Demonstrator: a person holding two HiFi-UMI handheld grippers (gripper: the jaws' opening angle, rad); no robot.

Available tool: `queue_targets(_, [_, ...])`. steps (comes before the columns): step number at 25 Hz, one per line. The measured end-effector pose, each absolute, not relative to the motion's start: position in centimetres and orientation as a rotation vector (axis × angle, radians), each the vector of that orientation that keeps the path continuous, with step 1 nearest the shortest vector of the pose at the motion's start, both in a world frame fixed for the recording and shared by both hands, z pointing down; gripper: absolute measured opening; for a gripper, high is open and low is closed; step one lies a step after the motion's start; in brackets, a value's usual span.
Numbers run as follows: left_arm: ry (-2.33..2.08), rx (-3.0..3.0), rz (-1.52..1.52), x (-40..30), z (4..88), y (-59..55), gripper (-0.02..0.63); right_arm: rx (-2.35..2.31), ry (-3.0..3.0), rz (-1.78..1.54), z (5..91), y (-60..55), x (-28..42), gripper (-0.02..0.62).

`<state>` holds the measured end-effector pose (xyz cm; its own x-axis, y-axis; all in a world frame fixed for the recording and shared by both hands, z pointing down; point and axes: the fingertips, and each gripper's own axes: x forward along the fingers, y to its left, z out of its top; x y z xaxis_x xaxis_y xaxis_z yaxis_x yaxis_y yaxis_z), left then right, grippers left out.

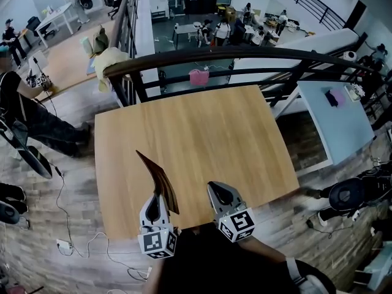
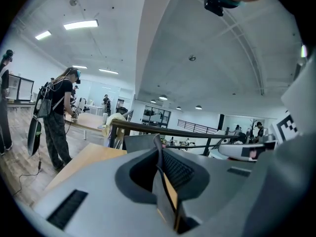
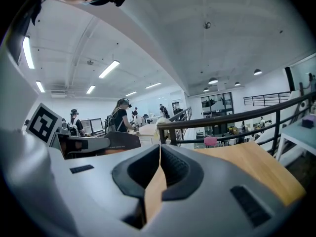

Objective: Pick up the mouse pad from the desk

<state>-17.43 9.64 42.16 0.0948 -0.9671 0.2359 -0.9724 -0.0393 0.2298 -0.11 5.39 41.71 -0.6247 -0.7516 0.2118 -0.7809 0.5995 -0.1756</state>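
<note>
The mouse pad (image 1: 158, 175), dark brown and thin, is lifted off the wooden desk (image 1: 202, 127) and stands on edge above its near left part. My left gripper (image 1: 157, 206) is shut on its near end. In the left gripper view the pad (image 2: 140, 143) runs between the pressed jaws of my left gripper (image 2: 159, 149) and sticks out ahead. My right gripper (image 1: 219, 192) hangs over the desk's near edge, to the right of the pad, shut with nothing in it. In the right gripper view the right gripper (image 3: 160, 149) has its tips meeting, with the desk (image 3: 252, 167) beyond them and the pad (image 3: 118, 141) at the left.
A dark handrail (image 1: 245, 54) runs along the desk's far edge over an open lower floor. A light blue table (image 1: 337, 121) stands to the right. A person (image 1: 18, 103) stands at the left, and cables (image 1: 67, 244) lie on the wooden floor near the desk's left corner.
</note>
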Motion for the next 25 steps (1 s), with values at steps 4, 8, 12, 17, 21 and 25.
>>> queue_targets(4, [-1.908,2.057,0.022,-17.49,42.14,9.68,0.043,1.302,-2.701,0.375,41.79,5.50,-0.33,0.031])
queue_targets(8, [-1.903,2.064,0.024,-17.35,42.11,9.54,0.043,1.304,-2.706,0.375,41.74,5.52,-0.31,0.031])
queue_targets(12, [-1.904,2.062,0.028,-17.22,42.02,9.44,0.043,1.308,-2.708,0.376,41.53,5.43,-0.09,0.030])
queue_targets(17, [-1.904,2.059,0.027,-17.07,42.01,9.42,0.043,1.308,-2.712,0.378,41.48,5.45,0.14,0.029])
queue_targets(21, [-1.902,2.056,0.025,-16.96,42.02,9.49,0.043,1.301,-2.712,0.379,41.47,5.55,0.14,0.029])
queue_targets(25, [-1.899,2.057,0.021,-16.59,41.95,9.35,0.043,1.297,-2.716,0.375,41.34,5.41,0.36,0.029])
